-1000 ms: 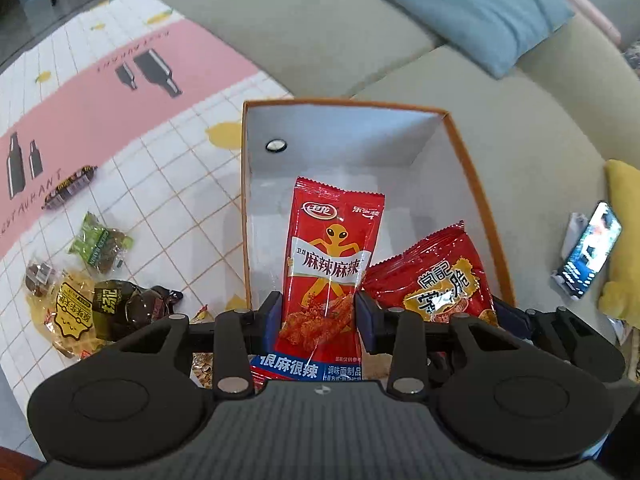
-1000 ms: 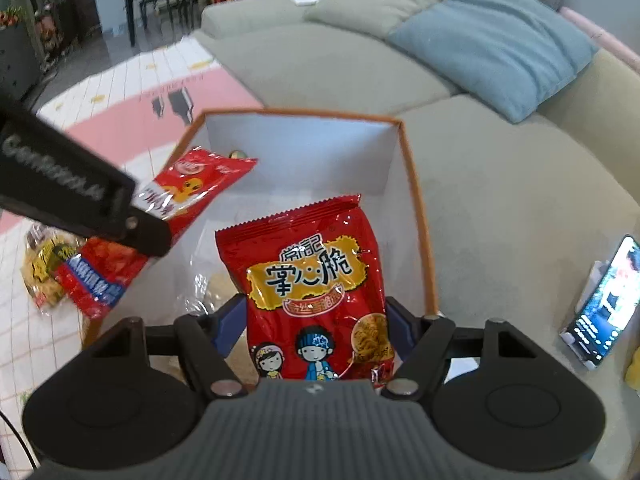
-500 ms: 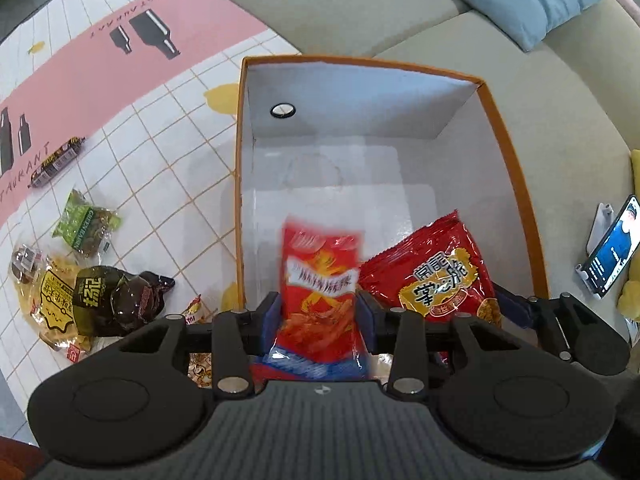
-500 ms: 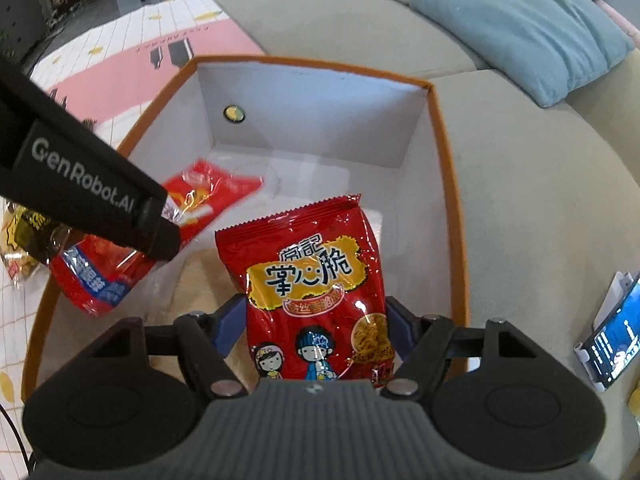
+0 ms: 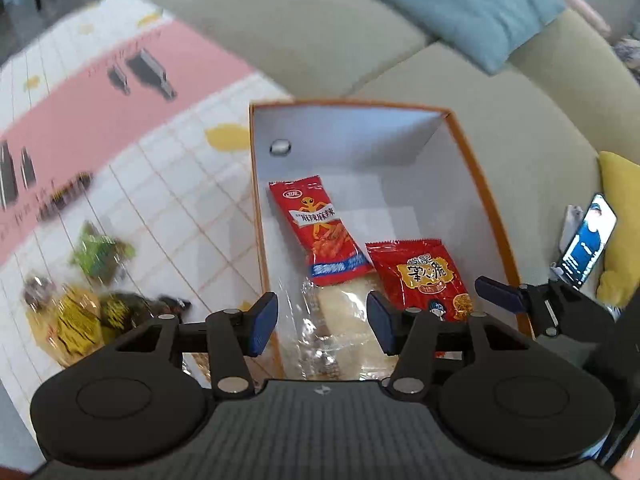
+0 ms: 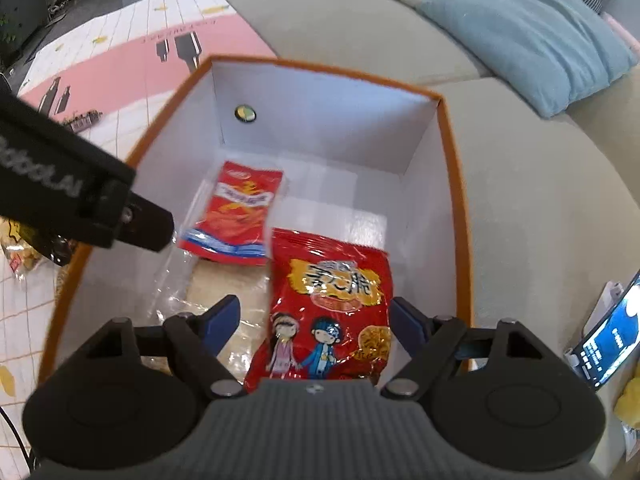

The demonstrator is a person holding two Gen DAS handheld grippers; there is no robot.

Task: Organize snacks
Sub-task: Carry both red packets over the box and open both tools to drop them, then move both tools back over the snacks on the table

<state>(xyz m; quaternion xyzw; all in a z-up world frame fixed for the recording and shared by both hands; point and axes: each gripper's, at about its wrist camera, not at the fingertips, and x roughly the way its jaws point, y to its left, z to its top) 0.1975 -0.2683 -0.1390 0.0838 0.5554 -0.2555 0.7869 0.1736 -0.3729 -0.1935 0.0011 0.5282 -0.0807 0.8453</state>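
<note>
The left wrist view is smeared along its left side: the loose snacks [image 5: 80, 312] on the patterned mat [image 5: 132, 168] read only as green, yellow and dark wrappers, their print unreadable. A dark wrapped bar [image 5: 66, 196] farther up the mat is blurred too. In the right wrist view the black body of the left tongs cuts across the box's left wall and hides the snacks behind it.

Inside the orange-rimmed box [image 5: 486, 200], a clear-wrapped pale snack [image 5: 344, 320] lies on the floor, its near end cut off by the tong bodies in both views. The long red spicy-strip packet [image 5: 320, 232] lies flat near the left wall, its blue end overlapping the clear wrapper. Just to its right lies the red noodle-snack bag [image 5: 424, 276].

The left tongs [image 5: 322, 324] stand about half open above the clear-wrapped snack, having just been opening; nothing is between the pads, and the strip packet lies clear of them. The right tongs [image 6: 316, 322] stand wide, also just having opened further; the noodle-snack bag [image 6: 332, 308] sits between the pads [image 6: 222, 316] with a gap on each side, not gripped. At the far right a phone [image 6: 608, 344] leans on the sofa [image 6: 540, 208], partly cut off.
</note>
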